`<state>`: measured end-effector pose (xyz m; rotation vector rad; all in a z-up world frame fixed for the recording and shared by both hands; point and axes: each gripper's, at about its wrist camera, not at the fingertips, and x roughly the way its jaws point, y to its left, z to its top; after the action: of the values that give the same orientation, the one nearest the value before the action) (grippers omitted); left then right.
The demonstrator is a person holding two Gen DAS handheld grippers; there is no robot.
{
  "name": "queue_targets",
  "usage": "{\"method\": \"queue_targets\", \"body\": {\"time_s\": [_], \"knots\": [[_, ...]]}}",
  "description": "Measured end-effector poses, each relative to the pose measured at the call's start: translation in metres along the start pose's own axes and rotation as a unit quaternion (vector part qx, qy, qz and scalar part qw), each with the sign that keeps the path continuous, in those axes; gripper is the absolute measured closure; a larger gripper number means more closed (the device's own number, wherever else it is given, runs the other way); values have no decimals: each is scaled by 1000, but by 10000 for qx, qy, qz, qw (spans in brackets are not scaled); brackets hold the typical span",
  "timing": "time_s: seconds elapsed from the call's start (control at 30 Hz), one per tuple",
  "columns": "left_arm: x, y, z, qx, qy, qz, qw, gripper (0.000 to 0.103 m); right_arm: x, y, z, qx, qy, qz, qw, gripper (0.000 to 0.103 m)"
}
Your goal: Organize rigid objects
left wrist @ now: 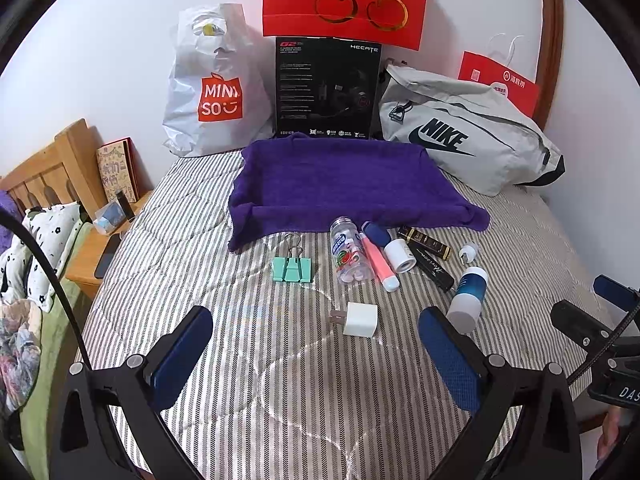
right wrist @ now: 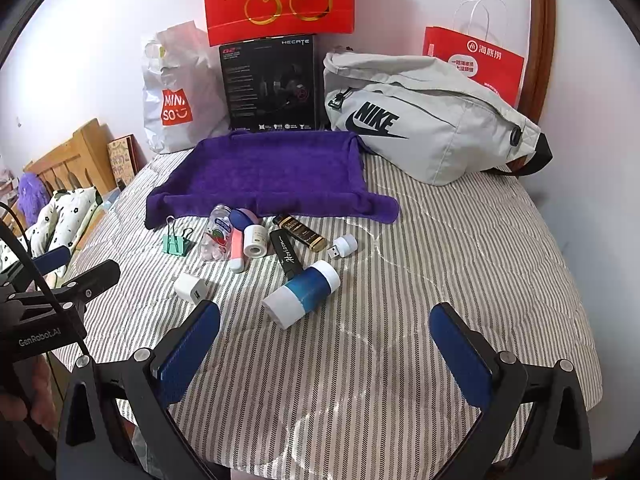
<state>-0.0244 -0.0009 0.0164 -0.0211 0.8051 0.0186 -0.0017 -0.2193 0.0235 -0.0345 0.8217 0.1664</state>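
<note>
Bottle (left wrist: pixel 349 251) label blurred; highlighter (left wrist: pixel 380 258) perhaps overlapping.

Red cherry bag (left wrist: pixel 344 0): top cut off by the upper edge in both views; its gold lettering is only partly legible. Black box (left wrist: pixel 327 88): top edge covered by the red bag, base hidden behind the purple towel (left wrist: pixel 340 184); small print too fine to read. Red paper bag (right wrist: pixel 476 60): lower part hidden behind the grey bag (right wrist: pixel 420 120). Dark blue item (left wrist: pixel 376 234): partly under the towel's front edge, its identity unclear. Black tube (left wrist: pixel 434 266): one end hidden behind the blue-and-white bottle (left wrist: pixel 470 296). Clear bottle (left wrist: pixel 348 252): label too small to read. Right gripper (left wrist: pixel 612 320): cut off by the left view's right edge, jaw stance not visible there.
</note>
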Motion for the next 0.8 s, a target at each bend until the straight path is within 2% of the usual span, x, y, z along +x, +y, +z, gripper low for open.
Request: {"method": "queue_targets", "body": {"time_s": [0.8], "knots": [[-2,0,-1,27,-5,-16,10000,0,-4,-1,1,-12,-27,-17,10000,0]]}}
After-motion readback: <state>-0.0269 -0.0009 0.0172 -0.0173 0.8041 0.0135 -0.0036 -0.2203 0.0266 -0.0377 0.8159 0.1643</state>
